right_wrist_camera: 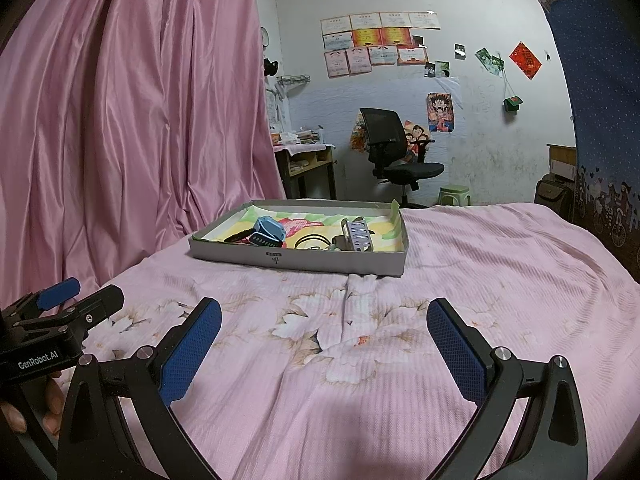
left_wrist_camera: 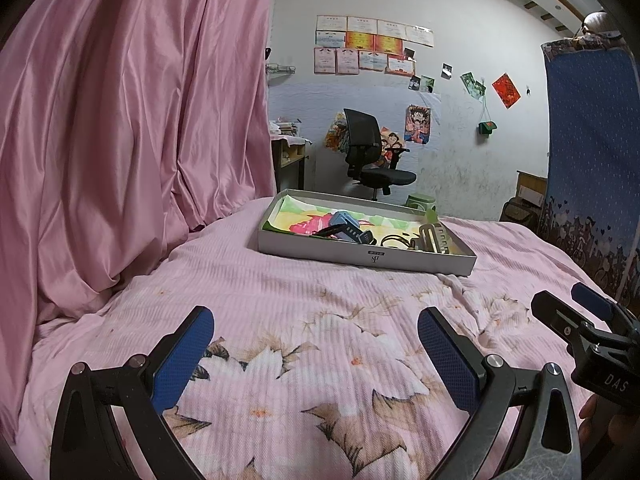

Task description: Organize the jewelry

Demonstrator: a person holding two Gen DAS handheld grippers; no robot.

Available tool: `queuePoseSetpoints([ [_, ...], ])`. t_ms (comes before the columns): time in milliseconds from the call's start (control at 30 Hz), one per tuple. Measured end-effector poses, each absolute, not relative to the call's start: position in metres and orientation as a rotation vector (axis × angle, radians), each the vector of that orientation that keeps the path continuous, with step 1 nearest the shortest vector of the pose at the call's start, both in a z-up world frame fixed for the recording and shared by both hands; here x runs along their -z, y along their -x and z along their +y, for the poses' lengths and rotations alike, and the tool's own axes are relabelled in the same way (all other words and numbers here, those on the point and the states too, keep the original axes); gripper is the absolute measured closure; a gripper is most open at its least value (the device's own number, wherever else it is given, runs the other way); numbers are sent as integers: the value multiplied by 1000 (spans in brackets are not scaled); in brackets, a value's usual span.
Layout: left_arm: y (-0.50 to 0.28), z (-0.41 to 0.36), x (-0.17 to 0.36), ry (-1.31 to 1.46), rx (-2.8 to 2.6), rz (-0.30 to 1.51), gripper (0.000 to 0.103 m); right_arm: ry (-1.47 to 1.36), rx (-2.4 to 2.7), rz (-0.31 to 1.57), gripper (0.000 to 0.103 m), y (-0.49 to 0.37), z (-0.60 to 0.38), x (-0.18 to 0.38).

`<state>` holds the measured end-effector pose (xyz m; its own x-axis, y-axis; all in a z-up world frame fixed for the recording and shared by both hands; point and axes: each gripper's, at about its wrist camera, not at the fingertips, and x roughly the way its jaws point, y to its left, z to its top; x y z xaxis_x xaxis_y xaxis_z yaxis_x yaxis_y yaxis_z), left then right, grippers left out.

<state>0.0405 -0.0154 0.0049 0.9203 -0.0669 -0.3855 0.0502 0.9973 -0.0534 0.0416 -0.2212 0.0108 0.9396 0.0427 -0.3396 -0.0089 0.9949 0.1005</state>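
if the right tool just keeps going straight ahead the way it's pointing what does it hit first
Probably the near wall of the shallow gray box on the bed. Only bare pink bedspread lies between the open right tool and it, though depth is hard to judge.

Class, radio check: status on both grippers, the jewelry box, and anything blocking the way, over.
Left gripper open, empty; right gripper open, empty. Jewelry box ahead on bedspread, watch and hair clip inside. Path clear, over.
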Motion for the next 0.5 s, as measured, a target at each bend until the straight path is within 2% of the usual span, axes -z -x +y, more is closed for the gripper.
queuePoseSetpoints([
  [500, -40, -16, -5, 40, 61, 396, 0, -95, -30, 352, 2, -42, -221, -12],
])
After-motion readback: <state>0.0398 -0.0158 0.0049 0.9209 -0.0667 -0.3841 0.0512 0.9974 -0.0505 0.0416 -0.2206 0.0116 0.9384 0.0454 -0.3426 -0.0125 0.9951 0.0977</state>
